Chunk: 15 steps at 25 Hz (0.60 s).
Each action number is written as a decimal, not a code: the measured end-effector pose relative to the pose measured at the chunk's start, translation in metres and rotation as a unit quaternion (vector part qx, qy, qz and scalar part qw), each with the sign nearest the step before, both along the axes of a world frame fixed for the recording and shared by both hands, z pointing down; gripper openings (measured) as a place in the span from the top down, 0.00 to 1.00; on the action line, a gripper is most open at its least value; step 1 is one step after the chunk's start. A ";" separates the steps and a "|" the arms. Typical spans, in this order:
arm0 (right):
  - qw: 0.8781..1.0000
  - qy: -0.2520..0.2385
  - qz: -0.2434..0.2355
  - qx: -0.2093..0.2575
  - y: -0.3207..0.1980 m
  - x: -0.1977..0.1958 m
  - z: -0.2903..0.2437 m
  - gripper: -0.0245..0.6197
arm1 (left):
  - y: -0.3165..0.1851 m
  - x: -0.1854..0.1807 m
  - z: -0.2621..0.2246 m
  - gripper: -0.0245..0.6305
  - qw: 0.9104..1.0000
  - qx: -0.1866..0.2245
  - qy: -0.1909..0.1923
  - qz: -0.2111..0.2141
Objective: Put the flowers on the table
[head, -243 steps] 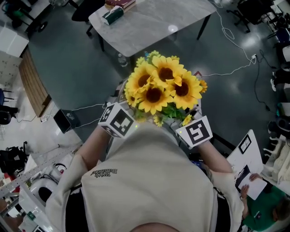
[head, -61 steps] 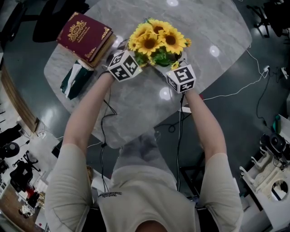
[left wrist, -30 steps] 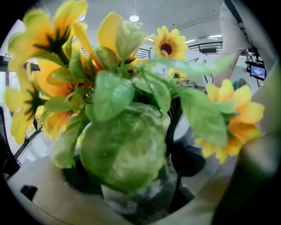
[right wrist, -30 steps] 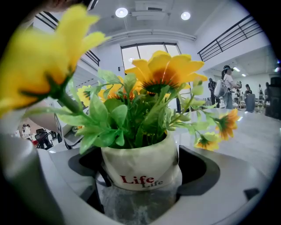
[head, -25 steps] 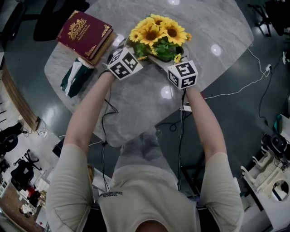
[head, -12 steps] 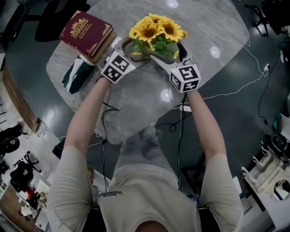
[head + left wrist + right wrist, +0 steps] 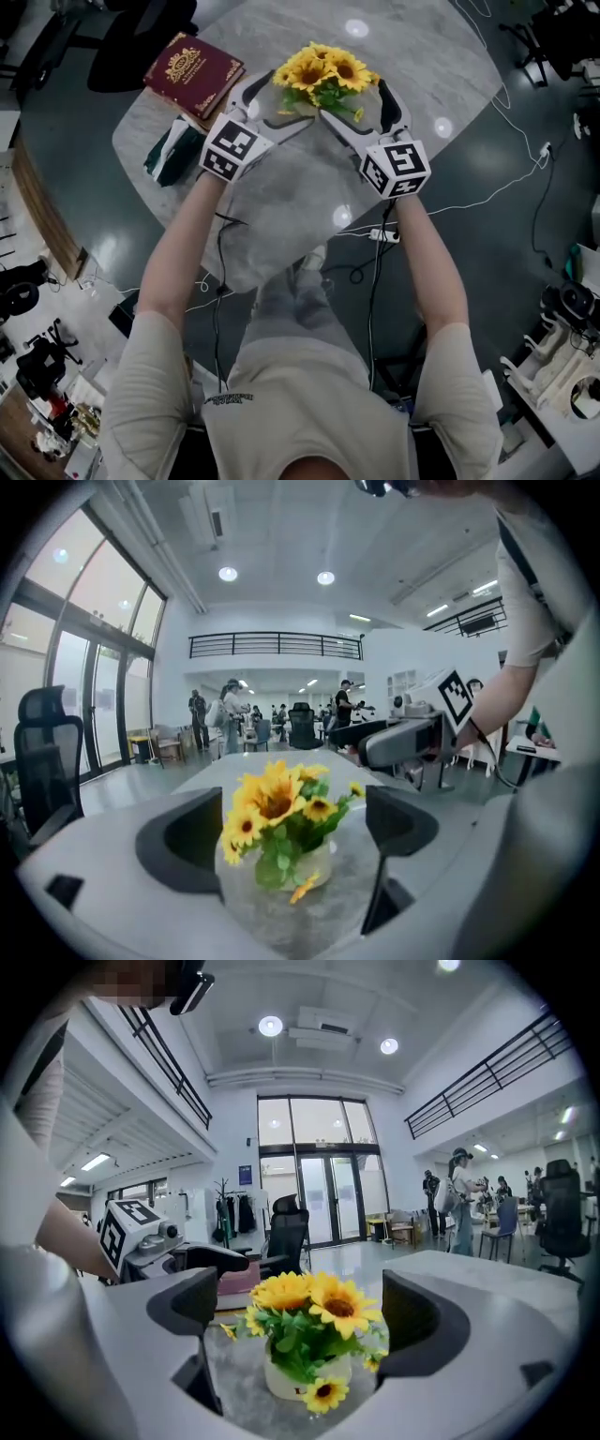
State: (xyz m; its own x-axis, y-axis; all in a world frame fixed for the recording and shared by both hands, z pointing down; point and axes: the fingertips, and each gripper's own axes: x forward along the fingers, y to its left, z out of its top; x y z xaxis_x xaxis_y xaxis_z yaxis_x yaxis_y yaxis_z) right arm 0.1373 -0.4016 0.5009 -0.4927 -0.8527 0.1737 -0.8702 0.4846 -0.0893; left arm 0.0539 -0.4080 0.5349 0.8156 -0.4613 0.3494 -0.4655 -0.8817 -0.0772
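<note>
Left hand-held gripper [image 7: 291, 832], right hand-held gripper [image 7: 302, 1316] — both gape empty; flowers [image 7: 323, 73] seem light, fragile — grasp the pot [image 7: 302, 1374].

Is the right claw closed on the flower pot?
No, the right claw is open, and the flower pot stands free on the table between its jaws.

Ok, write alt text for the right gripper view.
Sunflowers in a white pot stand on a grey table, framed by the open jaws of the right gripper. A bright office hall lies behind.
</note>
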 end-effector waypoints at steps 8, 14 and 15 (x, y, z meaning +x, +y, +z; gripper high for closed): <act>0.997 -0.020 0.016 0.068 0.028 -0.001 -0.104 0.13 | 0.024 0.000 -0.111 0.25 0.995 0.075 0.066 -0.014; 0.993 -0.009 0.037 0.116 0.065 0.001 -0.180 0.14 | 0.066 0.000 -0.189 0.25 0.988 0.126 0.092 -0.011; 0.992 -0.010 0.038 0.123 0.072 0.000 -0.192 0.14 | 0.073 0.000 -0.199 0.25 0.987 0.126 0.099 -0.010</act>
State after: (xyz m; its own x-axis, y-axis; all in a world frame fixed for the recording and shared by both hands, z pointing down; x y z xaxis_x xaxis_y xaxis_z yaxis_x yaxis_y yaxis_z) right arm 0.1374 -0.3291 0.3090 -0.4273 -0.9025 -0.0534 -0.9039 0.4277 0.0051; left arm 0.0536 -0.3347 0.3357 0.8465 -0.5294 0.0561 -0.5100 -0.8367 -0.1998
